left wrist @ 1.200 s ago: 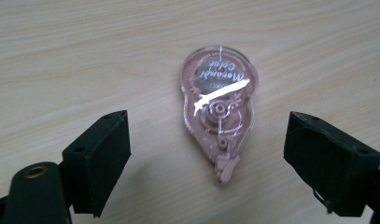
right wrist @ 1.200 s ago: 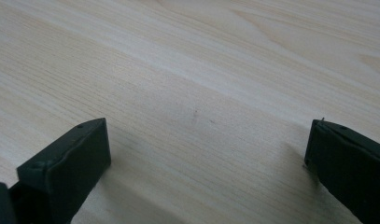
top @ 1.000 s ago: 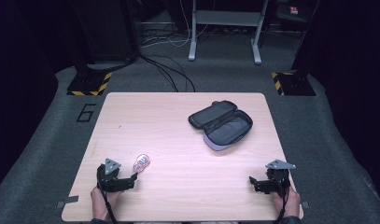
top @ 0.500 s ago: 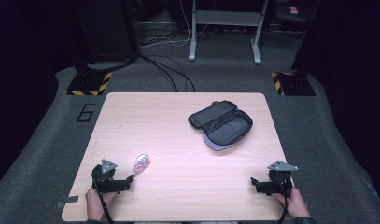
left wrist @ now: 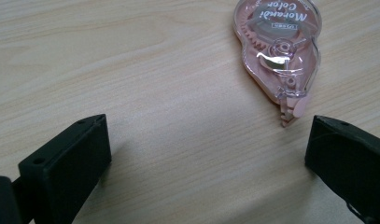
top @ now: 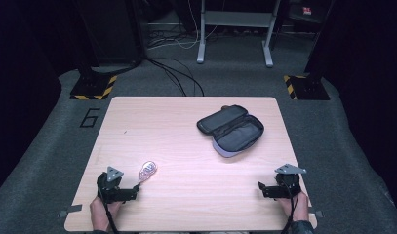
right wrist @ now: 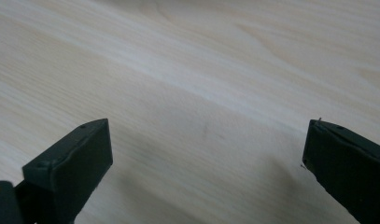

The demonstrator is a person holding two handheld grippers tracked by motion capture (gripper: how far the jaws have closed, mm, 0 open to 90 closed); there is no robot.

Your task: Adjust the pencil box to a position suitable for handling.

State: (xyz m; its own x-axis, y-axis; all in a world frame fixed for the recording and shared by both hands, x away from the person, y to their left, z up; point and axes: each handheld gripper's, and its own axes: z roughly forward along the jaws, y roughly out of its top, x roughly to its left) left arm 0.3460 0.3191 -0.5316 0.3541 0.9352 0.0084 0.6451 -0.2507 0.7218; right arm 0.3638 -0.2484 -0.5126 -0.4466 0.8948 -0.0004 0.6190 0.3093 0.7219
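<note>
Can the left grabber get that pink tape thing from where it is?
Probably yes. The left gripper is open, and the pink correction tape lies flat on the bare table just ahead of its jaws, a bit off to one side. Nothing sits between them, so a short push forward should reach it.

The table [top: 186, 146] is brightly lit amid dark surroundings, with soft shadows and slightly blurred close views.

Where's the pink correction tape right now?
The pink correction tape lies flat on the wooden table near its front left, just ahead of the open left hand-held gripper, far from the open pencil case.
</note>
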